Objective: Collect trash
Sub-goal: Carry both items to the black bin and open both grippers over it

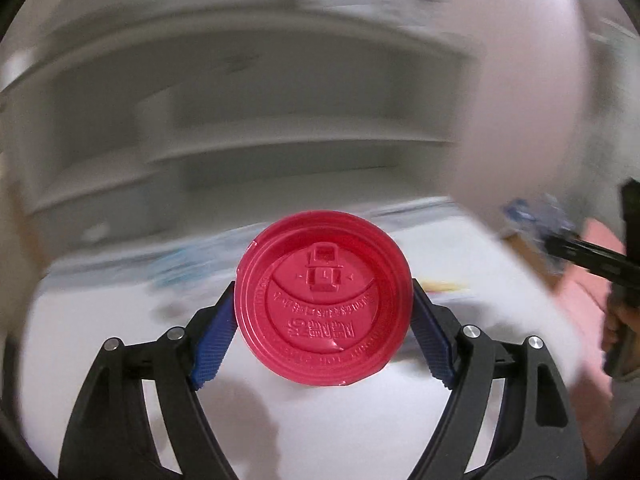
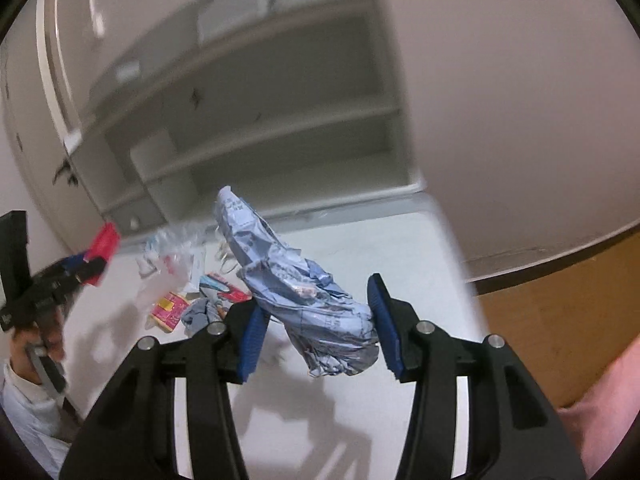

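Observation:
My left gripper (image 1: 324, 316) is shut on a red plastic cup lid (image 1: 324, 300), held on edge between the blue pads above the white table (image 1: 100, 340). The lid also shows in the right wrist view (image 2: 105, 242). My right gripper (image 2: 316, 320) holds a crumpled blue paper wrapper (image 2: 296, 292); its left pad touches it, the right pad stands slightly off, and the wrapper hangs above the table (image 2: 360, 240). More trash lies on the table: a clear plastic wrapper (image 2: 176, 256), a pink-yellow packet (image 2: 168, 310), a red-blue packet (image 2: 224, 290) and a crumpled blue scrap (image 2: 202, 314).
A grey open shelf unit (image 2: 260, 120) stands behind the table against a pale wall. A wooden floor (image 2: 560, 320) lies right of the table edge. The right gripper (image 1: 592, 260) shows at the right in the left view. Both views are motion-blurred.

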A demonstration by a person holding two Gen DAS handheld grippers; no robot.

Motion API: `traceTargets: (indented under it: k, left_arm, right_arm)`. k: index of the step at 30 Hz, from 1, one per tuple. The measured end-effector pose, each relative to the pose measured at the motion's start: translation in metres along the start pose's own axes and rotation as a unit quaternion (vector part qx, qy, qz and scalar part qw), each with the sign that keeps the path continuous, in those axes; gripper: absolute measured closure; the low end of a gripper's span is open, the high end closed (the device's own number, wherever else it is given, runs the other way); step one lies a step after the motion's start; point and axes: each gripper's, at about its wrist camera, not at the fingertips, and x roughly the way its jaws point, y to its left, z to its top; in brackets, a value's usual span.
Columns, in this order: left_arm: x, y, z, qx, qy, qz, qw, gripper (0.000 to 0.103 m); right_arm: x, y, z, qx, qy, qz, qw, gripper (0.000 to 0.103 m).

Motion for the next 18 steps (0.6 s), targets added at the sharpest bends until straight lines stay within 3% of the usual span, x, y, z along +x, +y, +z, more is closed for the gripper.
traceTargets:
  k: [3, 4, 5, 7, 10, 11, 12, 14, 16, 18]
  left_arm:
    - [0.012, -0.099, 0.007, 0.057, 0.006, -0.107, 0.9926, 0.025]
    - [0.016, -0.129, 0.005, 0.075, 0.014, -0.139, 0.9873, 0.025]
    - [0.02, -0.167, 0.001, 0.099, 0.026, -0.18, 0.9783, 0.025]
    - [0.025, -0.228, -0.011, 0.134, 0.047, -0.239, 0.9605, 0.025]
    - [0.032, -0.314, -0.052, 0.175, 0.109, -0.336, 0.9192, 0.025]
    - [0.039, -0.34, -0.075, 0.183, 0.147, -0.37, 0.8987, 0.025]
    - [0.048, -0.358, -0.097, 0.188, 0.177, -0.386, 0.8857, 0.025]
    - [0.073, -0.388, -0.142, 0.21, 0.212, -0.383, 0.8745, 0.025]
    - [0.111, -0.41, -0.185, 0.225, 0.248, -0.356, 0.8724, 0.025]
    - [0.164, -0.427, -0.232, 0.233, 0.3, -0.322, 0.8671, 0.025]
  right_arm:
    - [-0.065, -0.041, -0.016, 0.028, -0.031, -0.044, 0.998, 0.055]
    - [-0.091, -0.058, -0.027, 0.033, -0.041, -0.086, 0.995, 0.055]
    - [-0.11, -0.072, -0.037, 0.035, -0.044, -0.122, 0.991, 0.054]
    - [-0.143, -0.109, -0.063, 0.072, -0.042, -0.157, 0.984, 0.054]
    - [-0.172, -0.169, -0.119, 0.155, -0.021, -0.19, 0.969, 0.054]
    - [-0.174, -0.184, -0.136, 0.175, -0.011, -0.2, 0.964, 0.054]
    - [-0.174, -0.205, -0.162, 0.207, 0.004, -0.208, 0.956, 0.054]
    - [-0.164, -0.242, -0.221, 0.278, 0.034, -0.198, 0.939, 0.054]
    - [-0.14, -0.278, -0.289, 0.358, 0.074, -0.183, 0.913, 0.054]
    - [-0.123, -0.304, -0.335, 0.422, 0.092, -0.165, 0.887, 0.054]
